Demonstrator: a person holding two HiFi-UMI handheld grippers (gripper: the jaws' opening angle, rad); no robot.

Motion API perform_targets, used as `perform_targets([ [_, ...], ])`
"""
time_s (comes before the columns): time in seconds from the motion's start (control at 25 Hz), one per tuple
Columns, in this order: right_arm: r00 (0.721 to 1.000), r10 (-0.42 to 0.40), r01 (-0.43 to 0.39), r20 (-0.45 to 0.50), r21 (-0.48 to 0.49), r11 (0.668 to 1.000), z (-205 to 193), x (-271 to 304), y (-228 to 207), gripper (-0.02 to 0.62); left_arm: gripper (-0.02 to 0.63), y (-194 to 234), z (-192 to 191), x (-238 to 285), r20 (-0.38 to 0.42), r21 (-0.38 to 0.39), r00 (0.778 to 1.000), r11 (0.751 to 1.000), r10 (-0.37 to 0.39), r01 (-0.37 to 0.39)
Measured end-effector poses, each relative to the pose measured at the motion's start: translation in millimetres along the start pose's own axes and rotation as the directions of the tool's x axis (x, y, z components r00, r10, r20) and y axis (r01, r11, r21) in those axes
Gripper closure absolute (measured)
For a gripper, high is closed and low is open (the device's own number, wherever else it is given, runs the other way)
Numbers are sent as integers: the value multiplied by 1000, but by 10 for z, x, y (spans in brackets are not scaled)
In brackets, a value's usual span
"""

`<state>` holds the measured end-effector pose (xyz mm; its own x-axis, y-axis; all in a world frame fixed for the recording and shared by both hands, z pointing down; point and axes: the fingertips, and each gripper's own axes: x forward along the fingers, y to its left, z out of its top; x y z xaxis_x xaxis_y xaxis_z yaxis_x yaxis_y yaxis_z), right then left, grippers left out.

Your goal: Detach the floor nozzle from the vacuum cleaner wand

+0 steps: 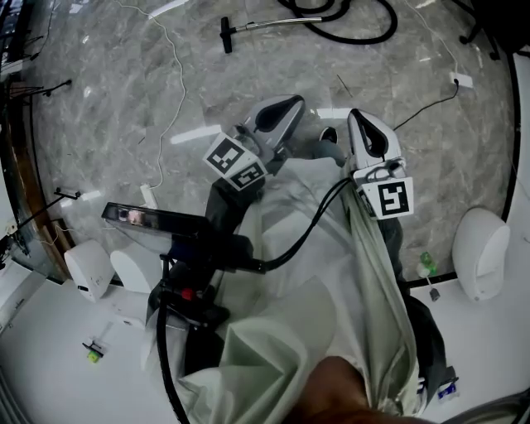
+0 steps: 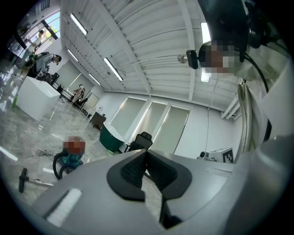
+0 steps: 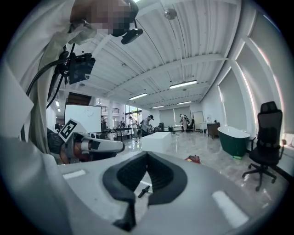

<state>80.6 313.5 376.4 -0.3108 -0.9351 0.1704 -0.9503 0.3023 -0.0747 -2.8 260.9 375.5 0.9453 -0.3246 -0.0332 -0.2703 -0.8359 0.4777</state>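
The vacuum's black floor nozzle (image 1: 225,35) lies on the grey marble floor at the far end of the head view, joined to the silver wand (image 1: 269,26), which runs right to a black hose (image 1: 352,31). I hold both grippers up close to my body, pointing out level and well short of the nozzle. The left gripper (image 1: 296,103) is shut and empty, and so is the right gripper (image 1: 355,114). In the left gripper view the nozzle (image 2: 22,179) lies low at the left, near the teal vacuum body (image 2: 69,161). A small piece of the nozzle (image 3: 144,191) shows below the right gripper's (image 3: 147,159) closed pads.
A white cable (image 1: 170,74) snakes over the floor on the left, and a black cable (image 1: 431,106) runs to a plug on the right. White units (image 1: 480,248) stand at my sides. A black office chair (image 3: 264,137), a green tub (image 3: 234,140) and several distant people are around the room.
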Motion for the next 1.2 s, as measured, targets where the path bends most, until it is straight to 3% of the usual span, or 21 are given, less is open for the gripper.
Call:
perform_targets([
  [0.24,994,81,-88,-72,-100,991,-113,-40,-235,595,614,-135,-108,200,30,20,997,997,74,-74],
  [0.4,972,173,-193,-160,-125,973,-276,2,-354,595,614,-144,-199,212,69,-6,983,986,168,-168],
  [0.48,968,202,-216,-151,-81,973,-337,55,-449,595,614,-121,-241,193,75,-25,975,978,207,-206],
  [0.64,963,245,-232,-115,113,966,-410,292,-641,595,614,71,-157,159,99,-40,958,963,268,-265],
  [0.72,955,267,-244,-129,173,954,-436,478,-694,595,614,233,-103,159,106,-49,952,957,288,-285],
  [0.8,945,297,-275,-136,162,948,-432,661,-680,595,614,417,-77,169,104,-63,949,954,298,-292],
  [1.0,927,285,-321,-244,-125,939,-496,1307,-657,595,614,1119,86,319,92,-100,954,956,284,-275],
  [1.08,917,276,-318,-288,-111,941,-569,1716,-721,595,614,1513,215,406,85,-126,956,955,279,-268],
  [1.2,898,291,-310,-329,-4,951,-618,2400,-773,595,614,2140,463,469,67,-176,958,949,277,-262],
])
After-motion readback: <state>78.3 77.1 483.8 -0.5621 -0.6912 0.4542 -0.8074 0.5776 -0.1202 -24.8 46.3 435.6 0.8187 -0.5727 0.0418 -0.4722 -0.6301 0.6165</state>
